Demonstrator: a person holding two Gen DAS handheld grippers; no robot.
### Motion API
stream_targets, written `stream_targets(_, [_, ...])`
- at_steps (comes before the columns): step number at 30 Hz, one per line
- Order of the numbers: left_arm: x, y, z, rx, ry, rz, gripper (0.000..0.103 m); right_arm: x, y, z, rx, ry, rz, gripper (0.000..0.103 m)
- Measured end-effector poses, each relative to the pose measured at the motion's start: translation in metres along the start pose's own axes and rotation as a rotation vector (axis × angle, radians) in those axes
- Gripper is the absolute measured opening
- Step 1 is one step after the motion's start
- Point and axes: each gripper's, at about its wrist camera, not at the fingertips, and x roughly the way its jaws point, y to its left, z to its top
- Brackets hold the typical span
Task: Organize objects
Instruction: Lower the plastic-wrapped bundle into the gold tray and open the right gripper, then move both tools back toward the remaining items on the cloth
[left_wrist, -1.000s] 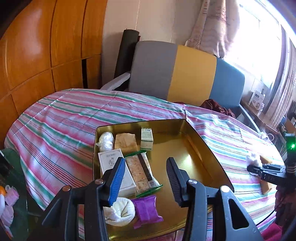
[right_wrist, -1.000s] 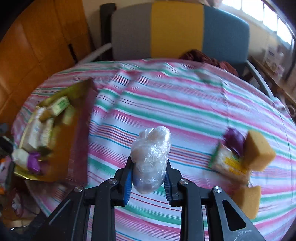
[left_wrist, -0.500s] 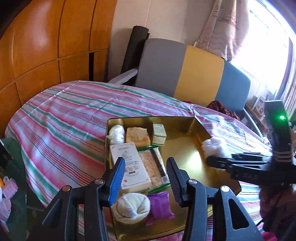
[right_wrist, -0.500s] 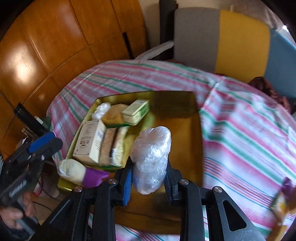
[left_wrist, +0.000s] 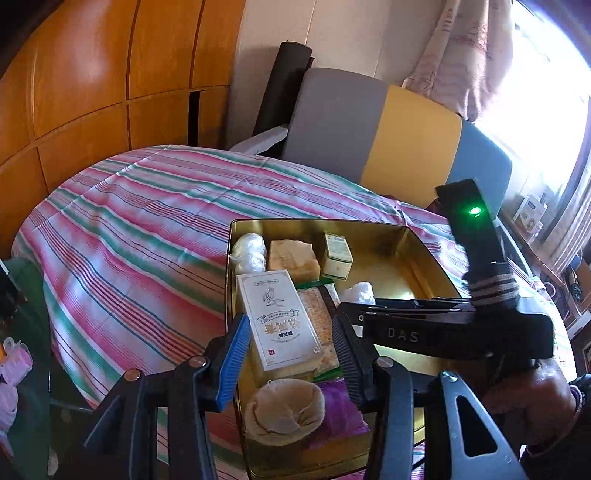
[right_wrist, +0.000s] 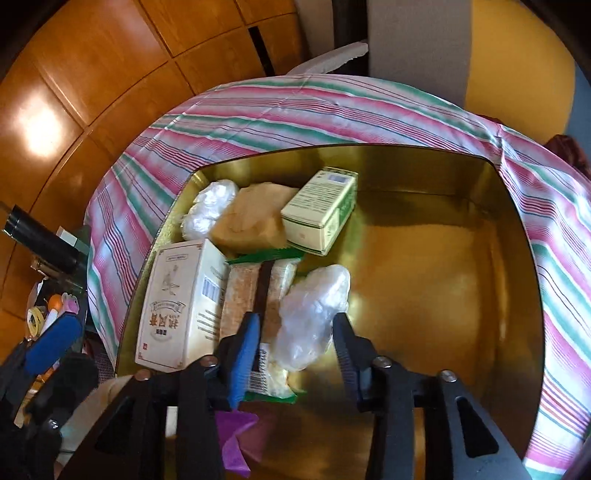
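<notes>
The right tongs have just been opening; the clear plastic-wrapped bundle lies loose between the jaws, on the gold tin tray beside the cracker packet. The left tongs hang part open and empty over the tray's near-left corner. Along the tray's left side sit a white box, a tan sponge, a green-and-white carton and another wrapped bundle. The tray rests on the striped counter.

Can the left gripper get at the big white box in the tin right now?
Probably yes. The left gripper hangs open over the white box, whose top is uncovered. The right gripper, beside it over the tin, might crowd the approach.
</notes>
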Motion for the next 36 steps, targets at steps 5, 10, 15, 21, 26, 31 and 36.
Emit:
stream_targets(5, [0.0,-0.001,-0.001,0.004,0.001,0.003,0.047,-0.014,0.002,-0.003,-0.012,-0.041,0.006,0.057])
stream_targets(10, [-0.003,-0.006,-0.001,0.018,-0.006,0.003,0.047,-0.041,-0.005,-0.013,0.007,-0.094,-0.004,0.066])
stream_targets(15, [-0.007,-0.013,-0.002,0.038,-0.01,-0.006,0.047,-0.076,-0.021,-0.028,0.046,-0.155,-0.019,0.079])
stream_targets(21, [-0.014,-0.029,-0.002,0.09,-0.026,-0.031,0.047,-0.125,-0.05,-0.056,0.069,-0.236,-0.071,0.087])
stream_targets(26, [-0.019,-0.056,-0.002,0.164,-0.034,-0.056,0.047,-0.165,-0.094,-0.082,0.152,-0.286,-0.145,0.088])
stream_targets(31, [-0.019,-0.089,-0.005,0.245,-0.02,-0.096,0.047,-0.204,-0.15,-0.117,0.262,-0.329,-0.248,0.089])
stream_targets(36, [-0.015,-0.121,-0.011,0.305,0.003,-0.142,0.047,-0.238,-0.207,-0.158,0.414,-0.369,-0.365,0.09])
